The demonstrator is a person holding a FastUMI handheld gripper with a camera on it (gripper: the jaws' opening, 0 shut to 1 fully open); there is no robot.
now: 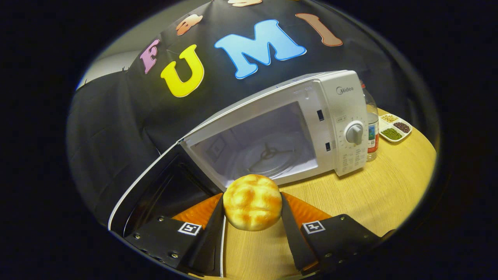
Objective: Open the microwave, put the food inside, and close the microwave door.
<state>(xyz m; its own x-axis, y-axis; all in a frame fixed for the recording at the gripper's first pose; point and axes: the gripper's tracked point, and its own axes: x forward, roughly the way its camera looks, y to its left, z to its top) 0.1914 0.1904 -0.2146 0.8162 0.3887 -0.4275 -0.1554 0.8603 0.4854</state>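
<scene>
The fingers [252, 212] grip the bread roll [252, 202] from both sides, aimed at 12 o'clock toward the open microwave [272, 128] for loading.

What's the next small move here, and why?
Probably carry the bread roll straight forward into the microwave cavity and set it on the turntable. The gripper is shut on the roll, both fingers pressing its sides; the microwave door already hangs wide open beside the near finger, and the cavity sits just beyond the roll with nothing in the way.
</scene>
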